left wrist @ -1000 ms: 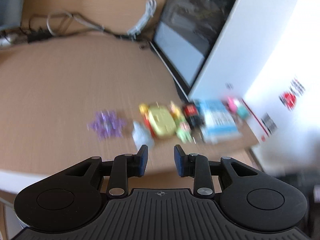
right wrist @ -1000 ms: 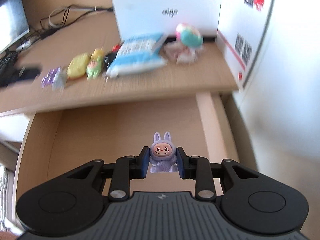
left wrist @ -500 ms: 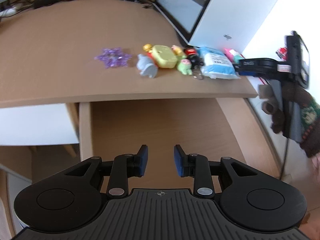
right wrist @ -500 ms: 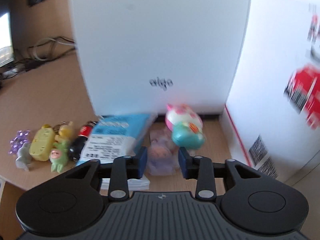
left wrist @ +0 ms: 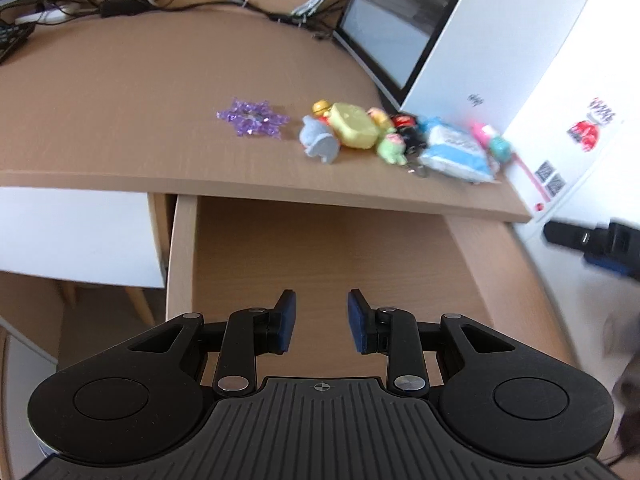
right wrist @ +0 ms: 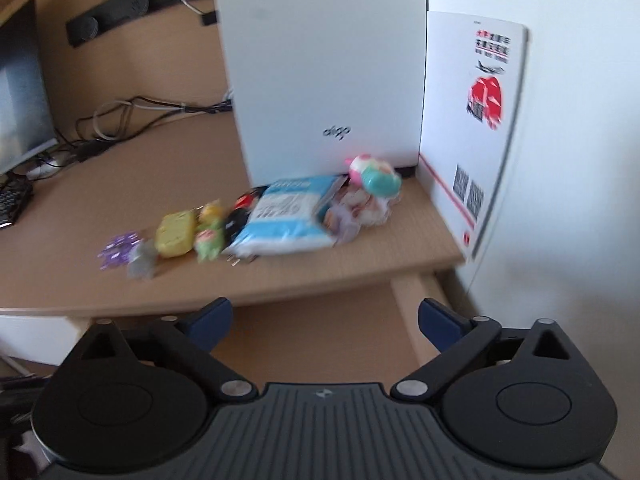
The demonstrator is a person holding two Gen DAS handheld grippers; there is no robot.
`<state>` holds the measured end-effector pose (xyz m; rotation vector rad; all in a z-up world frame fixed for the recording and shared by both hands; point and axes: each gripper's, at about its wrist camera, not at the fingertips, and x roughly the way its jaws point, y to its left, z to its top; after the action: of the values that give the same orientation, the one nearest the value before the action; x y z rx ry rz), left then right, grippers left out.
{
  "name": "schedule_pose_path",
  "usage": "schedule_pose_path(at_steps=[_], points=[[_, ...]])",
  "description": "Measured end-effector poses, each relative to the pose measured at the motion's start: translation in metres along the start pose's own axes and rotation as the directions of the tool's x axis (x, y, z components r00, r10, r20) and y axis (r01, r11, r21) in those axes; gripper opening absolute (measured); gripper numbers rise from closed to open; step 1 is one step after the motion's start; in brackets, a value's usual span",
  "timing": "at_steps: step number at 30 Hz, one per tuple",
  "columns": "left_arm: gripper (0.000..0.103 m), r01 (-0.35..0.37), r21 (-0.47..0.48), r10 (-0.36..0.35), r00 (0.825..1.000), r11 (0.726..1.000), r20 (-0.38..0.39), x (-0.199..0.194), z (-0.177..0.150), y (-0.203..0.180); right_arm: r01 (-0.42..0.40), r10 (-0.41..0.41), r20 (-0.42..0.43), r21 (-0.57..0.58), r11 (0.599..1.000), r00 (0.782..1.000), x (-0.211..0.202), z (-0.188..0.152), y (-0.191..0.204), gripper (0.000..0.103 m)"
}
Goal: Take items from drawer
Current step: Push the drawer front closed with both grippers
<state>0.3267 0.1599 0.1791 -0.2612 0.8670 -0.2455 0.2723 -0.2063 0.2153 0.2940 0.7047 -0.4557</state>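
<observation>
- Left gripper — jaws narrowly parted, empty, directly over the drawer; nearer arm.
- Right gripper — wide, empty, facing toys on the desk.
- Visible drawer floor: bare.

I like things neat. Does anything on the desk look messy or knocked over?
A little. The small grey elephant figure lies tipped on its side at the desk's front, and the toys beside the blue-and-white packet are bunched in a heap. Nothing looks spilled or broken.
</observation>
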Motion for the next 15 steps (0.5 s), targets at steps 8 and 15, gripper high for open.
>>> schedule_pose_path(at_steps=[8,15], points=[[0.031,-0.048,0.018,0.045,0.988,0.999,0.149,-0.06,-0.056,-0.041,-0.121,0.122,0.115,-0.009,0.993,0.986,-0.071,-0.048,-0.003,0.103],[0.031,-0.153,0.075,0.122,0.941,0.985,0.317,-0.106,-0.162,-0.093,-0.217,0.224,0.254,-0.055,0.975,0.941,-0.13,-0.144,-0.045,0.103]])
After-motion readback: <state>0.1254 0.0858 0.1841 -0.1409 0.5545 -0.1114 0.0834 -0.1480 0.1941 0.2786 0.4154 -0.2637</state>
